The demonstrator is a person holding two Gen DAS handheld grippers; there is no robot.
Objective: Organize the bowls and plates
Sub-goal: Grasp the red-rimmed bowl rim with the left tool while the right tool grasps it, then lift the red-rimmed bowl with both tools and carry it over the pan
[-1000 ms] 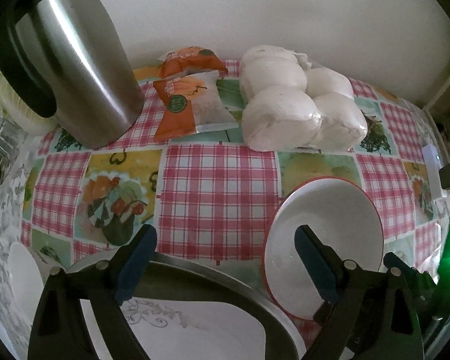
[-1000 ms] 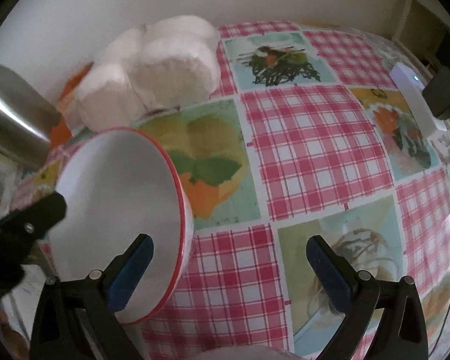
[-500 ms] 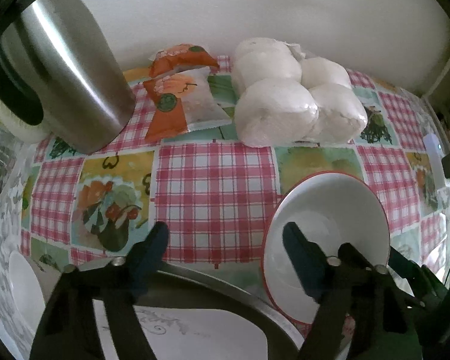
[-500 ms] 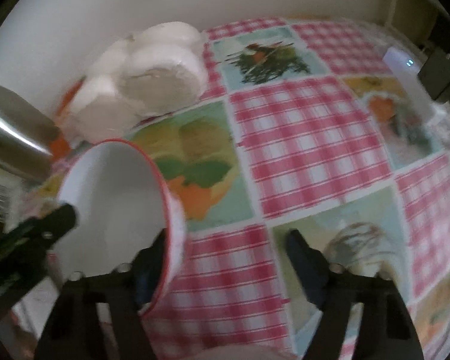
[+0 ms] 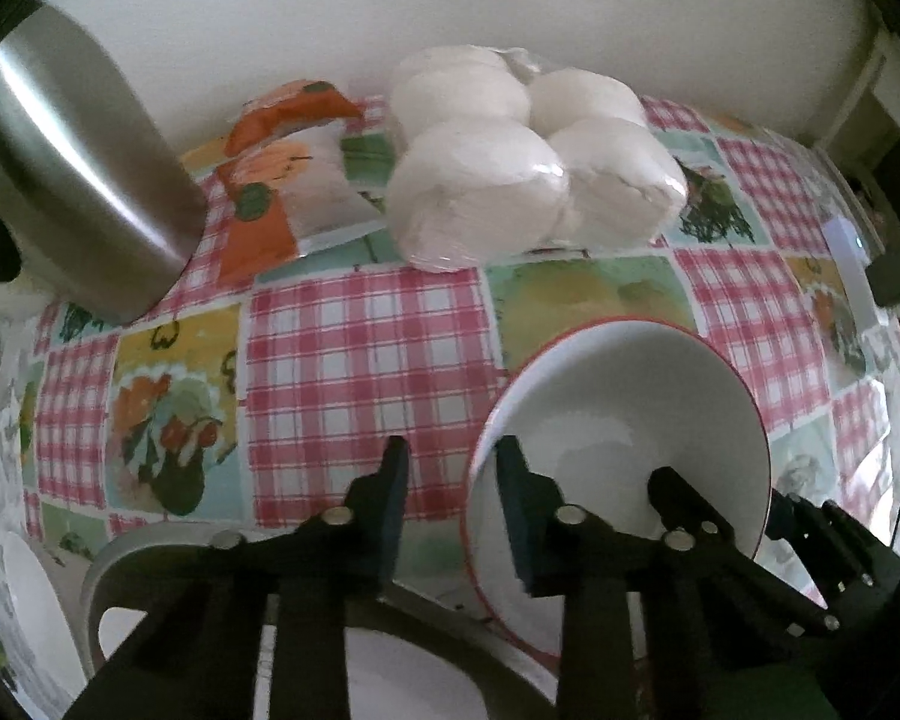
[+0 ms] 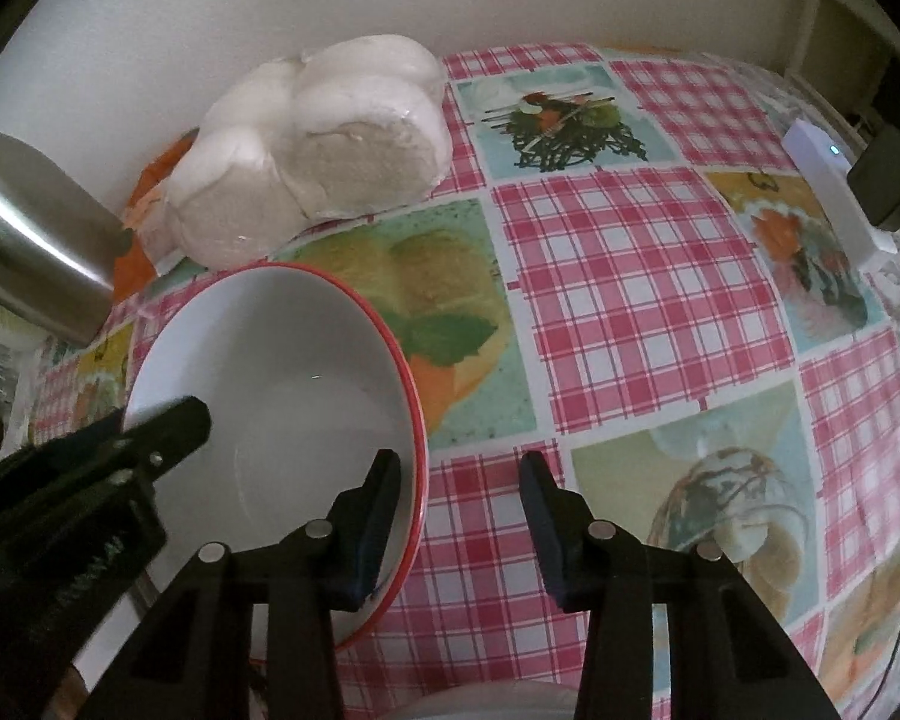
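Note:
A white bowl with a red rim (image 5: 624,408) sits on the checked tablecloth; it also shows in the right wrist view (image 6: 282,372). My left gripper (image 5: 450,504) straddles the bowl's left rim, one finger inside and one outside, jaws partly closed with a gap still showing. My right gripper (image 6: 459,516) straddles the bowl's right rim the same way, left finger inside, right finger outside. A metal tray (image 5: 150,564) holding a white plate (image 5: 402,684) lies just below the left gripper. Another white dish (image 5: 30,612) is at the far left.
A steel kettle (image 5: 72,174) stands at the back left. A pack of white rolls (image 5: 528,174) and orange snack packets (image 5: 282,180) lie by the wall. A white device (image 6: 834,186) and a black adapter (image 6: 888,180) sit at the right edge.
Both grippers have narrowed from wide open and moved in onto opposite sides of the bowl's rim. The bowl has stayed about where it was.

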